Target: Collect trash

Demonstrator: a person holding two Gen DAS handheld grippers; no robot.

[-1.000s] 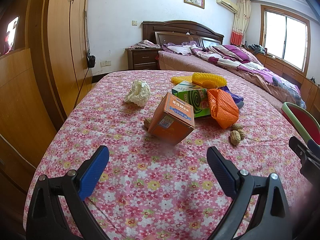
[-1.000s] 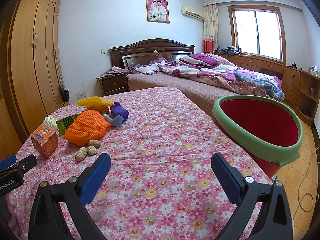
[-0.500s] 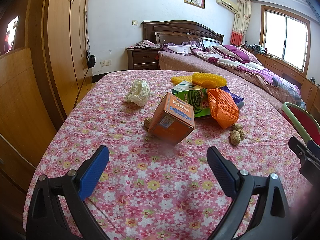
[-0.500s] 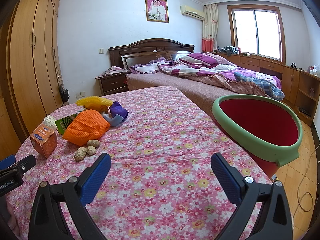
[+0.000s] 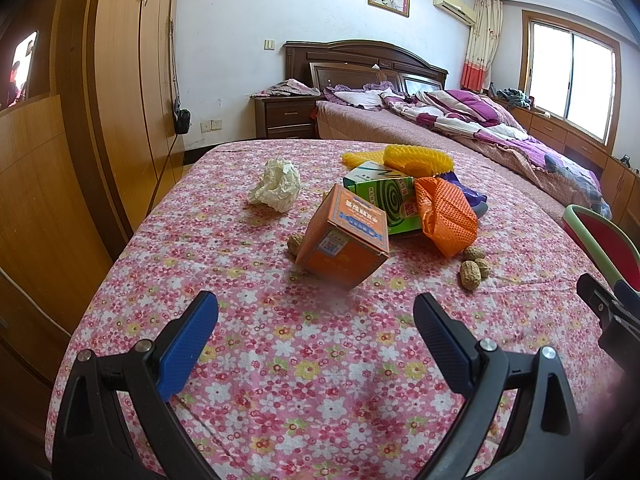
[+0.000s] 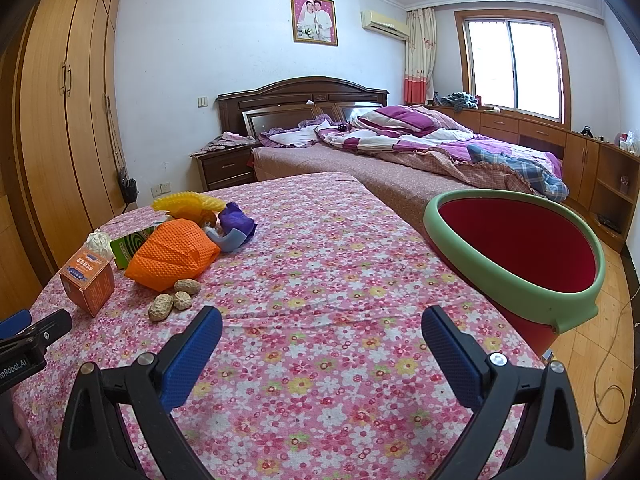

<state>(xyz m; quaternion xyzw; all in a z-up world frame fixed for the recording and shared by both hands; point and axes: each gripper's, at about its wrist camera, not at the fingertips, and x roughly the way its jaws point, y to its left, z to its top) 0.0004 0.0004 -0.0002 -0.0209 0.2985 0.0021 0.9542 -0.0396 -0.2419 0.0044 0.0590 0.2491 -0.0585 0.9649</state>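
Left wrist view: left gripper [image 5: 316,334] hovers low over the floral cloth [image 5: 320,380], jaws spread wide, nothing between them; it points at the orange box [image 5: 342,238].
Right wrist view: right gripper [image 6: 322,338] also has its jaws spread and empty, aimed between the trash pile and the bin [image 6: 516,248].
Trash: all on the cloth, left of the bin and well apart from it: orange box, green box [image 5: 382,196], orange net [image 5: 446,216], yellow net [image 5: 416,158], paper ball [image 5: 276,186], purple bag [image 6: 236,220], nuts [image 5: 472,268].
Bin: red inside, green rim, standing off the table's right edge; nothing seen in it from here.
Box risk: the orange box sits tilted, seemingly propped on a nut [image 5: 295,243]; a pad that meets one corner first would likely tip or spin it away instead of clamping it.
Net risk: soft foam nets lie touching the green box, so a grab there may drag neighbours along or squash without a firm hold.
Nut risk: small and round; a nudge could roll them off the edge.
Carry risk: the bin is beyond the edge, so a weak pinch could drop trash onto the floor.
Crowding risk: both grippers are close side by side; reaching for the same pile could make them collide.
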